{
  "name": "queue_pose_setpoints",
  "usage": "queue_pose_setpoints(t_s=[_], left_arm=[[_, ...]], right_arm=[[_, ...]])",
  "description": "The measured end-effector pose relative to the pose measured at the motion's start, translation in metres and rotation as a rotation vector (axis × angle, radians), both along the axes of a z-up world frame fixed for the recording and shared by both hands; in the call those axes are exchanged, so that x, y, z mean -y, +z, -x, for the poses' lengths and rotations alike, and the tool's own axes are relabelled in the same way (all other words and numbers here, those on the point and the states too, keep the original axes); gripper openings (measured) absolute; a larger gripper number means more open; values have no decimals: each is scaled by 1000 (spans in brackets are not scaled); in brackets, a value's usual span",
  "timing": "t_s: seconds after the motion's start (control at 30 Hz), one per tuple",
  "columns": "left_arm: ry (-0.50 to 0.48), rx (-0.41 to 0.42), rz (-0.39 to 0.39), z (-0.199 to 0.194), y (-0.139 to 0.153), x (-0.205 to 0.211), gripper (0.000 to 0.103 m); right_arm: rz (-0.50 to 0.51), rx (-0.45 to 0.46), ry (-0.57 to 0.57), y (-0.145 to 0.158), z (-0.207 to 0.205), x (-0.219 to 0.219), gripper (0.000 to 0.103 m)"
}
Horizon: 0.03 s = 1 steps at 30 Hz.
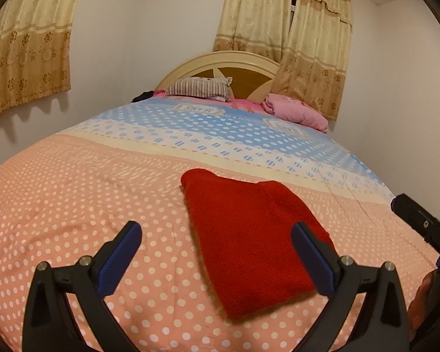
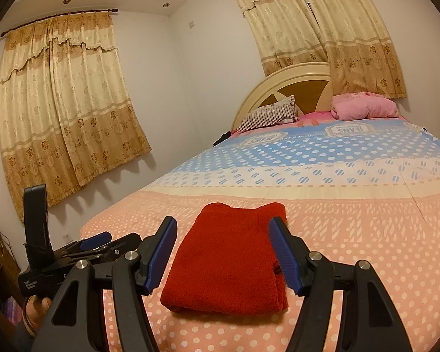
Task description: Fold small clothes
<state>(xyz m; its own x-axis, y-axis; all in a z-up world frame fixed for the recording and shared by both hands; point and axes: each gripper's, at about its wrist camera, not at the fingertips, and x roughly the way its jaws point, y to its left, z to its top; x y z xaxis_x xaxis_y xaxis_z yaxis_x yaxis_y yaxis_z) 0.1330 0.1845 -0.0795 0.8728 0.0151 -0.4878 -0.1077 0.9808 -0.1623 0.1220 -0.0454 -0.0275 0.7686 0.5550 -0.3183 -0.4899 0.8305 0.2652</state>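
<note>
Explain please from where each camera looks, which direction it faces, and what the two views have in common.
Left wrist: sits on the left gripper, low over the bed, facing the headboard; its open fingers show, the right gripper at the right edge.
Right wrist: sits on the right gripper, also facing the headboard; open fingers frame the red cloth, the left gripper at lower left.
Shared: red cloth, bed, pillows, curtains.

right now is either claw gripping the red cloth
No: the red cloth lies folded on the bedspread, with the right claw open around it and the left claw open too, neither pinching it.
</note>
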Motion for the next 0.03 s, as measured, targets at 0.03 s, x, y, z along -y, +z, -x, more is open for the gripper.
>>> queue_pose_setpoints(t_s=[0.03], left_arm=[[-5, 0, 2, 0, 0, 0, 103]], right_arm=[[0, -1, -1, 0, 0, 1, 66]])
